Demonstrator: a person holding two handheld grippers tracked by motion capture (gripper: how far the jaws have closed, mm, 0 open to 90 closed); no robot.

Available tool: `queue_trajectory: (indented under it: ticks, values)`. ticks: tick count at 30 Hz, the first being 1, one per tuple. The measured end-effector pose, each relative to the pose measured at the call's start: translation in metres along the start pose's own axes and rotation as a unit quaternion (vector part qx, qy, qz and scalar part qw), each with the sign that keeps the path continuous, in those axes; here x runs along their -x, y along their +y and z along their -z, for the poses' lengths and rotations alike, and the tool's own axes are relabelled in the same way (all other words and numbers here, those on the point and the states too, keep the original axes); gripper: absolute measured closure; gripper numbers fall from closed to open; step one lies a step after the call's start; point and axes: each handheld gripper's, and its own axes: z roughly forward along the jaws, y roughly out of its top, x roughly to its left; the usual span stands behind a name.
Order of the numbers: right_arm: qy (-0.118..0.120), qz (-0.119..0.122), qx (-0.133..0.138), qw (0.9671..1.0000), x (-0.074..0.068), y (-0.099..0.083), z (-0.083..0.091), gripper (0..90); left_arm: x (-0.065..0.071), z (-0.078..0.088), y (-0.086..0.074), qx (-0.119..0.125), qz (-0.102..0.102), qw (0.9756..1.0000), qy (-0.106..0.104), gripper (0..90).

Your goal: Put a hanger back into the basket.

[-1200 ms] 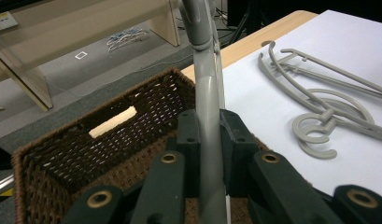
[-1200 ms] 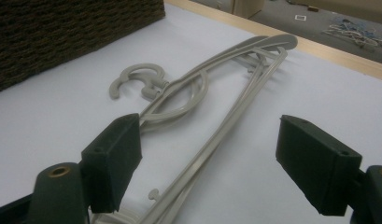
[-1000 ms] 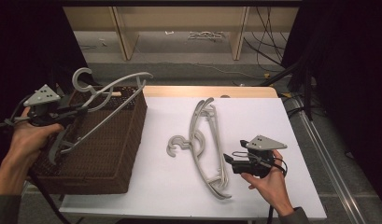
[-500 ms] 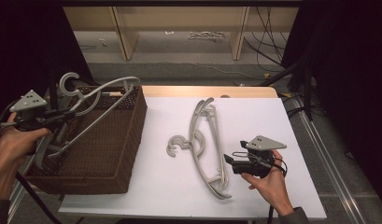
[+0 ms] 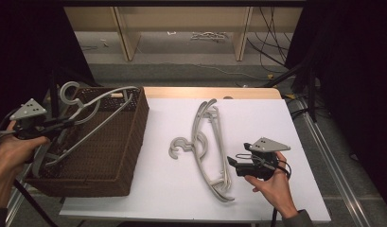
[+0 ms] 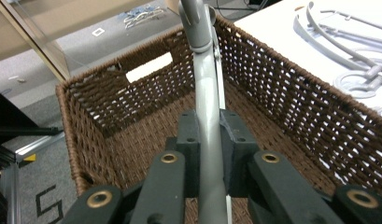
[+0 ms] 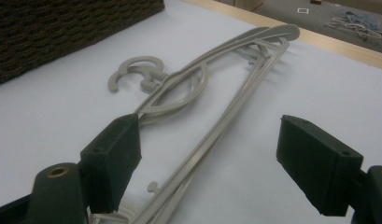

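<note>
Left gripper (image 5: 63,124) pinching arm of grey plastic hanger (image 5: 94,111), held tilted over wicker basket (image 5: 134,137), low end inside, hook up past rim. Prob. light, stiff, a bit slick; grip on arm near neck looks best. Center: stack of like hangers (image 5: 207,142) flat on white tabletop (image 5: 276,123). Right gripper (image 5: 234,163) w/ jaws spread, just beside stack, nothing held.

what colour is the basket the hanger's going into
Dark brown woven wicker basket; clearest in the left gripper view.
</note>
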Motion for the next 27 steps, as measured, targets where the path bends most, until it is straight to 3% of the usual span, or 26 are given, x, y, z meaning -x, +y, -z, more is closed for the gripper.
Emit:
queue_trajectory:
  ticks: [4,5,6,8,9,12,14,16,17,19,21,22,24,27]
  values:
    - [0.0,0.0,-0.003,1.0,0.0,0.0,0.0,23.0,0.0,-0.005,-0.004,-0.022,-0.011,0.9997,-0.003,79.8]
    - [0.002,-0.003,-0.004,1.0,0.0,0.0,0.0,23.0,-0.001,-0.008,-0.006,-0.038,-0.027,0.9989,-0.008,79.7]
    - [0.001,-0.001,-0.002,1.0,0.0,0.0,0.0,23.0,0.003,-0.012,-0.008,-0.023,-0.004,0.9997,-0.008,79.8]
    - [0.002,-0.001,-0.004,1.0,0.0,0.0,0.0,23.0,0.002,-0.017,-0.011,-0.037,-0.009,0.9992,-0.01,79.8]
    - [0.003,-0.001,-0.004,1.0,0.0,0.0,0.0,23.0,0.0,-0.018,-0.011,-0.054,-0.029,0.998,-0.013,79.7]
    - [0.003,0.0,-0.002,1.0,0.001,0.0,0.0,23.0,0.001,-0.026,-0.015,-0.065,-0.027,0.9974,-0.016,79.7]
    - [0.002,0.0,-0.003,1.0,0.001,0.0,0.0,23.0,0.004,-0.033,-0.019,-0.059,-0.007,0.9982,-0.013,79.7]
    - [-0.001,-0.001,0.0,1.0,0.001,0.0,0.0,23.0,0.004,-0.035,-0.02,-0.058,-0.009,0.9982,-0.015,79.7]
    - [-0.001,-0.001,0.0,1.0,0.001,0.0,0.0,23.0,0.001,-0.038,-0.022,-0.088,-0.028,0.9956,-0.018,79.7]
    - [0.0,0.001,-0.002,1.0,0.001,0.0,0.0,23.0,0.002,-0.044,-0.026,-0.077,0.001,0.9969,-0.012,79.7]
    - [-0.001,0.0,0.0,1.0,0.001,0.0,0.0,23.0,0.0,-0.045,-0.027,-0.087,-0.005,0.9961,-0.015,79.6]
    - [-0.001,-0.001,0.001,1.0,0.001,0.0,0.0,23.0,-0.002,-0.048,-0.031,-0.087,0.006,0.9961,-0.009,79.6]
    - [0.001,0.0,-0.001,1.0,0.001,0.0,0.0,23.0,-0.003,-0.048,-0.031,-0.096,0.001,0.9954,-0.008,79.4]
    - [0.001,-0.001,0.001,1.0,0.0,0.001,0.001,23.0,-0.007,-0.051,-0.037,-0.105,0.018,0.9943,-0.004,78.9]
